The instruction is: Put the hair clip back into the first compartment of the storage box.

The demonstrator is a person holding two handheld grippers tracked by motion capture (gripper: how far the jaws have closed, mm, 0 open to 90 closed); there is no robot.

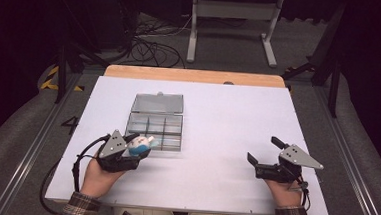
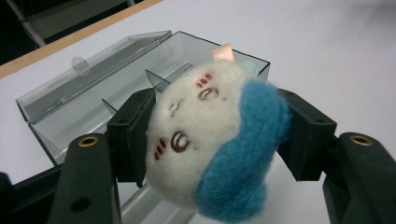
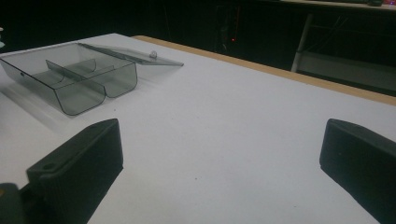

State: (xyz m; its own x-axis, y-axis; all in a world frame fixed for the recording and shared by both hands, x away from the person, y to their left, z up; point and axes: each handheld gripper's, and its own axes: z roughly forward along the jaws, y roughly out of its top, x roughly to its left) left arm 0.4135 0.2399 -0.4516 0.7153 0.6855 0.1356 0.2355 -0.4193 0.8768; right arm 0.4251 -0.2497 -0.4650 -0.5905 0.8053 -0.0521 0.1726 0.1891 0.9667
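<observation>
**Plush head clamped by the open box**

Our left gripper (image 1: 135, 145) had its jaws clamped on a white plush head with a blue cap (image 2: 210, 140), just at the near edge of the open clear compartment box (image 1: 155, 120). Our right gripper (image 1: 265, 154) hung with jaws wide apart, holding nothing, over the white table (image 1: 228, 115), well apart from the box.

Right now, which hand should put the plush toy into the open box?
Left. The left gripper already clamps the plush toy right beside the open box; the right gripper is open, empty and farther off.
</observation>
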